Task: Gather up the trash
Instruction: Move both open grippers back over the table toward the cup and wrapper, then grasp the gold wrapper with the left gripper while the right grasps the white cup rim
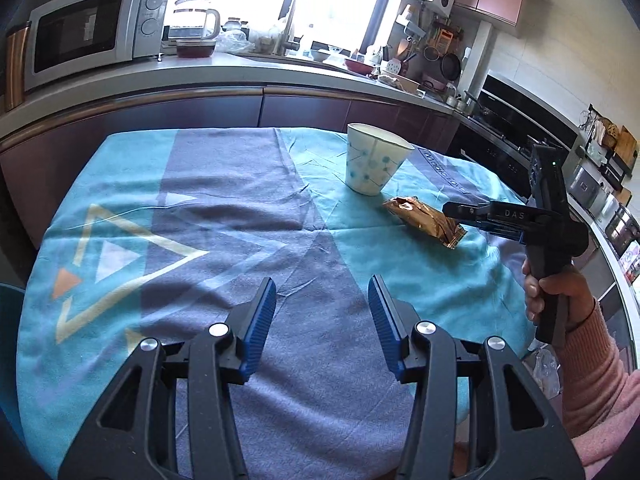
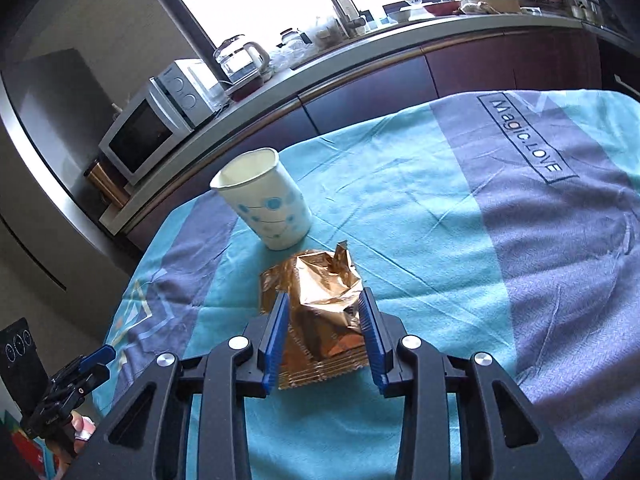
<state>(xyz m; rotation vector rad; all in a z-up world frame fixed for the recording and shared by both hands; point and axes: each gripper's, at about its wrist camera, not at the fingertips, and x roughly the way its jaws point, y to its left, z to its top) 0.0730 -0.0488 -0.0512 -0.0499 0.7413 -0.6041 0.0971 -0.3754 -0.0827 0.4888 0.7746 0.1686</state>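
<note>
A crumpled gold foil wrapper (image 2: pixel 320 312) lies on the teal and purple tablecloth (image 2: pixel 440 240), just in front of a white paper cup with blue dots (image 2: pixel 266 200). My right gripper (image 2: pixel 325 320) is open, with its blue pads on either side of the wrapper's near end; touching cannot be told. In the left wrist view the wrapper (image 1: pixel 420 218) and the cup (image 1: pixel 374 160) sit at the right, with the right gripper (image 1: pixel 464 212) over the wrapper. My left gripper (image 1: pixel 322 304) is open and empty above the cloth (image 1: pixel 240 220).
A kitchen counter (image 1: pixel 240 68) runs behind the table with a microwave (image 1: pixel 92 32), a glass kettle (image 1: pixel 194 20), a sink tap and dishes. A stove and shelves stand at the right (image 1: pixel 520 120). The table's edge falls away at the left in the right wrist view.
</note>
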